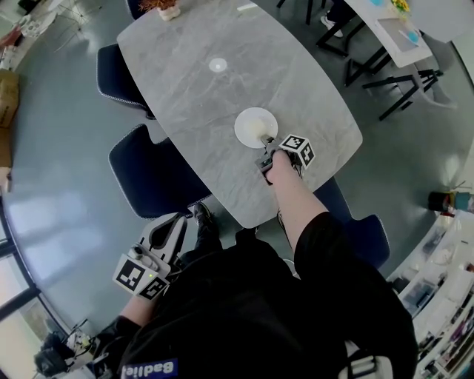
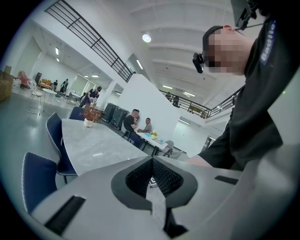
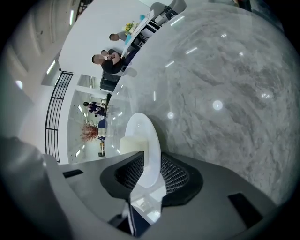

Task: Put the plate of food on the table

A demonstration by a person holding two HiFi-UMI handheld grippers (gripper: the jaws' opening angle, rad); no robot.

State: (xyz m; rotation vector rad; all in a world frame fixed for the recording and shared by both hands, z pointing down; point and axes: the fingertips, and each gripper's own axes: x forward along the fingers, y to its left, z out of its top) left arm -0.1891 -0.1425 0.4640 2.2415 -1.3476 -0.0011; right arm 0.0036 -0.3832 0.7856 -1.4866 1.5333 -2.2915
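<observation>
Nearest, the left tool (image 1: 176, 222) hangs low beside the person's dark trousers, off the surface and above a navy chair (image 1: 152, 174). Its jaws are pressed together on nothing; it looks parked out of the way, since one hand is enough for this job.

Next out, the right arm reaches over the near edge of the grey marbled surface (image 1: 200, 96). The right tool (image 1: 266, 153) tilts downward, with the near rim of the white plate (image 1: 252, 124) between its jaws. The jaws are spread a little, and the rim stands in the gap rather than being pinched. The plate sits flat on the surface, a short way in from the near edge, so the placing seems done and the grip let go.

On the plate, a pale block of food (image 3: 130, 143) sits near the rim on the tool's side, close to one jaw. What the food is cannot be told. The tool covers the plate's nearest edge in the head view.

Farther along, a small bright spot (image 1: 217, 65) marks the surface; a disc or a lamp's reflection, unclear. At the far end, a pot of dried flowers (image 1: 164, 7) is cut off by the frame.
</observation>
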